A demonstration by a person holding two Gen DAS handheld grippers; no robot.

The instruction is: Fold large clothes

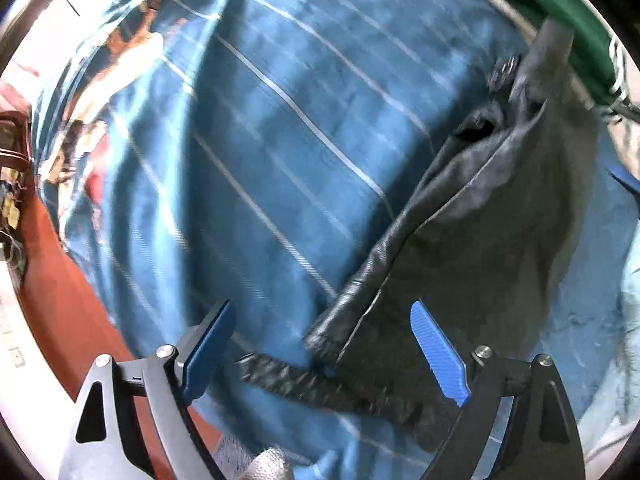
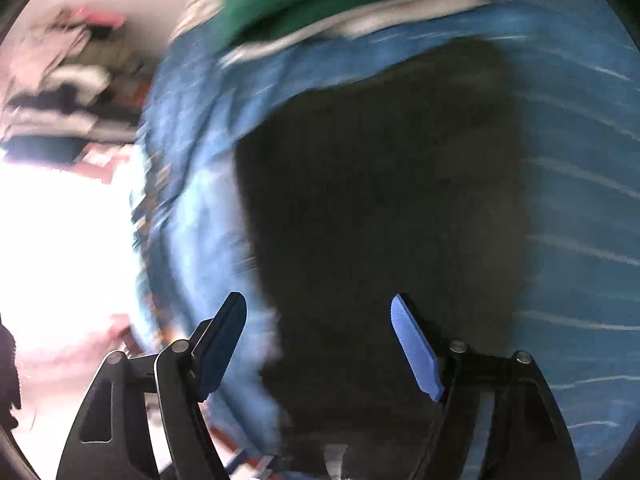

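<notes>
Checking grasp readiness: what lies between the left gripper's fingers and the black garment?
Nothing. In the left wrist view the open left gripper already straddles the black garment, which lies on the blue striped sheet.

No text, label, brand, number or sign can be read in either view. Motion blur smears both wrist pictures, and the blue striped bedcover (image 1: pixel 280 128), the black garment (image 1: pixel 480 240) and the green cloth (image 1: pixel 560 20) carry no legible print.
</notes>
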